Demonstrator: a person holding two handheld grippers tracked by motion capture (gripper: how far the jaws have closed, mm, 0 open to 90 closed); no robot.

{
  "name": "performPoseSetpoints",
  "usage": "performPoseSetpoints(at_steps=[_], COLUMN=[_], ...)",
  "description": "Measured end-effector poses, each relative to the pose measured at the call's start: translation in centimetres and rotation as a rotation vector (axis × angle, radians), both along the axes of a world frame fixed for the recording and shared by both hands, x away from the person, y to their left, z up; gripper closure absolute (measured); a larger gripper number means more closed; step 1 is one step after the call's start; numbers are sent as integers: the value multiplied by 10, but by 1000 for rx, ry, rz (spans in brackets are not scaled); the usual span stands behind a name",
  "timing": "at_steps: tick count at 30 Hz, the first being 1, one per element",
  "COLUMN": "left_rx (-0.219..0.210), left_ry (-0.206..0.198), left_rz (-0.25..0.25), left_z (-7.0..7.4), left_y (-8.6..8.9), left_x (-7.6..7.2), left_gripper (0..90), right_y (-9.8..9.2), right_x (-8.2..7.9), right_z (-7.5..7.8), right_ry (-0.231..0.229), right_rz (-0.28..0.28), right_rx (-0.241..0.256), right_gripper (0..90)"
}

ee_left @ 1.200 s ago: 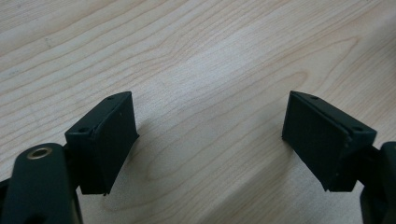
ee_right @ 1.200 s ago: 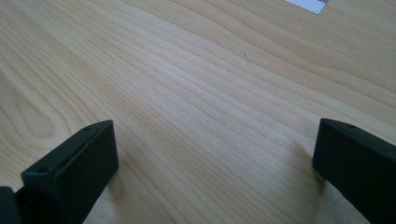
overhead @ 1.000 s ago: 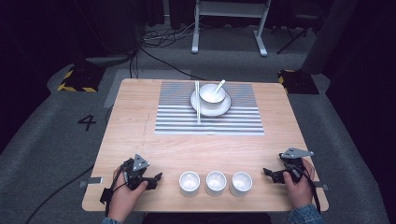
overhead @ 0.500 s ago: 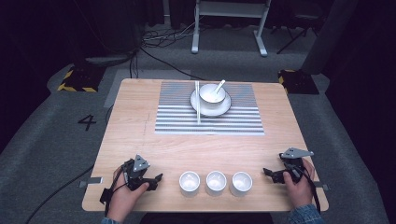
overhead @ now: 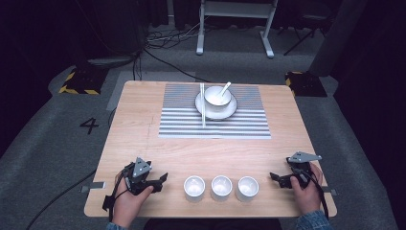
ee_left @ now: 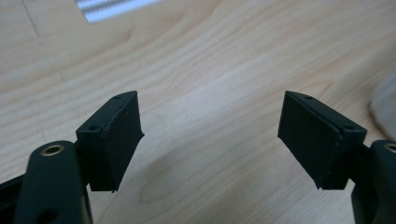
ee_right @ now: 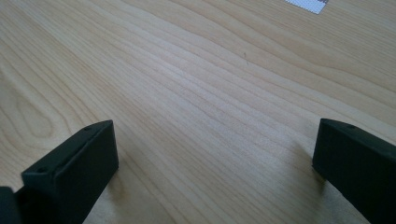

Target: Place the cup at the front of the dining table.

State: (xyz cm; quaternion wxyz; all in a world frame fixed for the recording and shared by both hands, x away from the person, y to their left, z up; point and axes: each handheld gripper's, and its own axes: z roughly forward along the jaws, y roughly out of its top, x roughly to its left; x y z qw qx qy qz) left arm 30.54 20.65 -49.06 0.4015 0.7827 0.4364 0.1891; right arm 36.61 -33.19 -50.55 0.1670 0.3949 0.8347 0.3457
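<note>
Three small white cups stand in a row near the table's front edge: left cup (overhead: pixel 194 187), middle cup (overhead: pixel 221 187), right cup (overhead: pixel 247 187). On a striped grey placemat (overhead: pixel 182 122) at the back sits a white bowl (overhead: pixel 215 98) with a spoon (overhead: pixel 224 88) on a plate, chopsticks (overhead: pixel 202 105) lying beside it. My left gripper (overhead: pixel 160 180) rests on the wood left of the cups, open, nothing between its jaws (ee_left: pixel 210 140). My right gripper (overhead: pixel 275 178) lies right of the cups, open over bare wood (ee_right: pixel 215 154).
The wooden table (overhead: pixel 139 124) stands on grey carpet marked with a "4" (overhead: pixel 89 125). Cables (overhead: pixel 158 48) and a white frame (overhead: pixel 234 19) lie beyond the far edge. A blurred white cup edge (ee_left: pixel 385 105) shows at the right of the left gripper view.
</note>
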Motion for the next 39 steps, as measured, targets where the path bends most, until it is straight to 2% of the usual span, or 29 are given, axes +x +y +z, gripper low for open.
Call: performPoseSetpoints(at_steps=[3,6,12,15,20,30,34,39], left_rx=[-43,-55,-92,-108,-104,-100,-128,-104], left_ry=[-60,-114,-150,-145,-135,-153,-117,-130], left_rz=[13,14,34,45,61,64,46,16], left_z=[7,15,25,29,29,39,38,43], left_y=[0,-2,-6,-4,-2,-4,-4,-12], left_x=[-3,-7,-13,-15,-16,-21,-20,-18], left_gripper=[219,212,221,226,228,230,230,229], right_y=[0,0,0,0,0,0,0,0], right_x=[0,0,0,0,0,0,0,0], right_z=[0,0,0,0,0,0,0,0], right_ry=[0,0,0,0,-1,-1,-1,-1], right_rz=[1,0,0,1,-1,-1,0,-1], right_rx=[-1,0,0,-1,0,-1,-1,-1], right_gripper=[3,3,3,3,3,3,3,3])
